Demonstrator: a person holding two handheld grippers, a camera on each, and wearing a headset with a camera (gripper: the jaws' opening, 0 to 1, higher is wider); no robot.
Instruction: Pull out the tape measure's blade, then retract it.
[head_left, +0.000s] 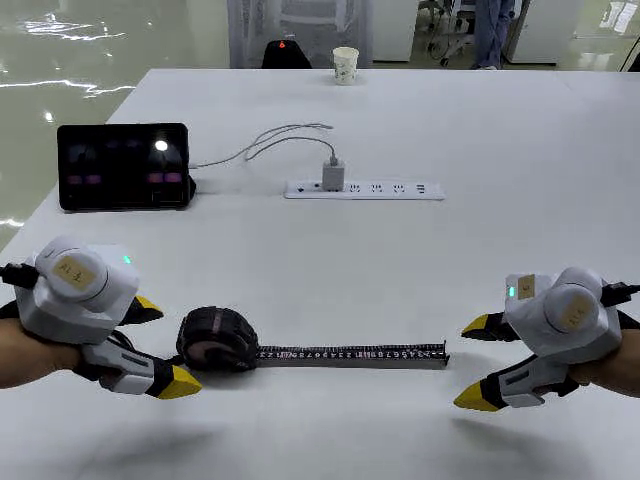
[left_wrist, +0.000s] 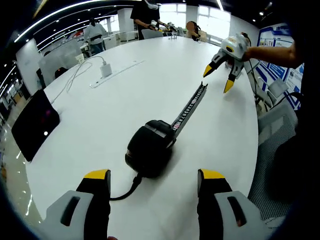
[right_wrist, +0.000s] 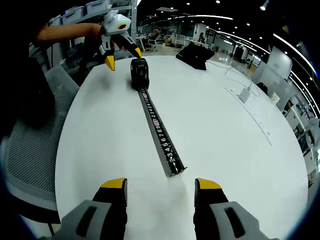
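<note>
HEAD VIEW
- Tape measure case (head_left: 217, 340): rests on the white table (head_left: 470, 230), near the front edge, to the person's left.
- Blade (head_left: 350, 353): drawn out of the case and lying flat on the table, running to the right; printed scale faces up.
- Left gripper (head_left: 165, 345): jaws spread, tips just beside the case on its left side; nothing clamped.
- Right gripper (head_left: 472, 362): jaws spread, just beyond the blade tip (head_left: 443, 354), apart from it.
- Background items: tablet (head_left: 123, 165), power strip (head_left: 363, 189), paper cup (head_left: 345, 65); all well apart from the work.

LEFT GRIPPER VIEW
- Jaw state: wide apart, empty.
- Case position (left_wrist: 150, 147): ahead of the tips, on the line between them, not touching either.
- Strap (left_wrist: 122, 194): a dark loop trails from the case toward the jaws.
- Blade (left_wrist: 190, 107): extends away from the case toward the right gripper (left_wrist: 220, 77).

RIGHT GRIPPER VIEW
- Jaw state: wide apart, empty.
- Blade tip (right_wrist: 176, 171): just ahead of the jaws, no contact.
- Case (right_wrist: 140, 72): at the far end of the blade, beside the left gripper (right_wrist: 122, 55).

TASK STATUS
- Pull-out: judged complete; the blade lies extended with neither gripper on it.
- Lock: probably engaged, since the blade holds its length unheld; the lock itself cannot be made out.
- Retraction: not yet done.
- Remaining: secure the case, release the blade, let it run back in.
</note>
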